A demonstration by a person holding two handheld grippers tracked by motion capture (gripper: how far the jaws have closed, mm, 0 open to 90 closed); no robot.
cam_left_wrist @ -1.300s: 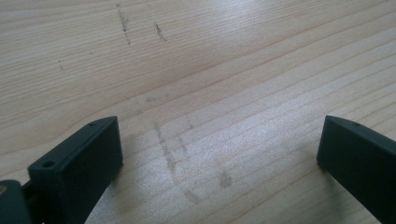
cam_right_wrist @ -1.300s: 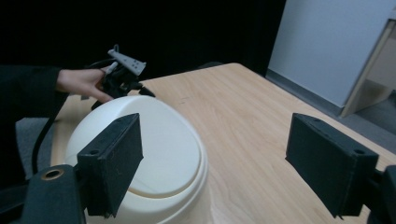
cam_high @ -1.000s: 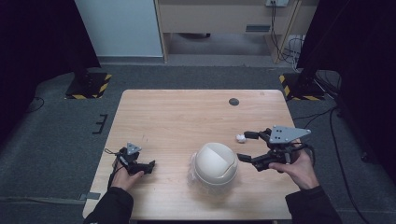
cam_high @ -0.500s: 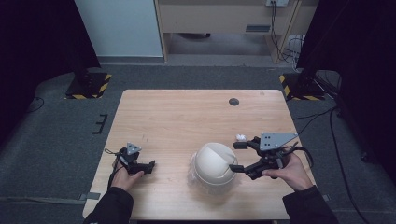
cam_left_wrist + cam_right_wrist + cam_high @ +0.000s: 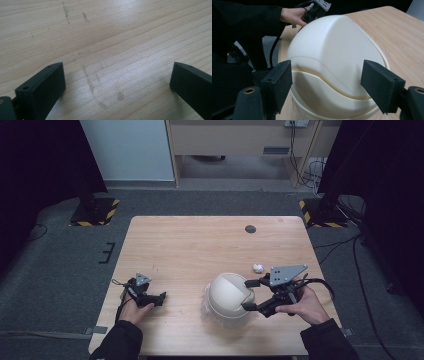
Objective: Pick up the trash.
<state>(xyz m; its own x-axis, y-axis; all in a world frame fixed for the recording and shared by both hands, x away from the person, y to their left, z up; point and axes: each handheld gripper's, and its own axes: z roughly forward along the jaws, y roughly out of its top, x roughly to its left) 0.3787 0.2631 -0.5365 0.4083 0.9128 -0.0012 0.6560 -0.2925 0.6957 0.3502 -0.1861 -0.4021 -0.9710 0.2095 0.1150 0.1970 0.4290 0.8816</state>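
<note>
A cream domed bin with a swing lid (image 5: 226, 297) stands on the wooden table (image 5: 200, 245) near its front edge. My right gripper (image 5: 248, 294) is open, its jaws spread on either side of the dome's right flank. In the right gripper view the bin (image 5: 334, 62) sits close between the open right gripper (image 5: 332, 80); whether the pads touch it I cannot tell. My left gripper (image 5: 159, 298) rests low at the front left, open. In the left gripper view the left gripper (image 5: 117, 82) has bare wood between its jaws.
A small crumpled white paper ball (image 5: 257, 268) lies just beyond the right gripper. A dark round disc (image 5: 250, 229) sits near the table's far edge. Clear plastic liner (image 5: 206, 306) shows under the bin. Cables and striped stand bases sit on the floor beyond.
My right gripper has moved left and toward the front edge, coming up against the bin with its jaws around it. The left gripper has stayed put.
</note>
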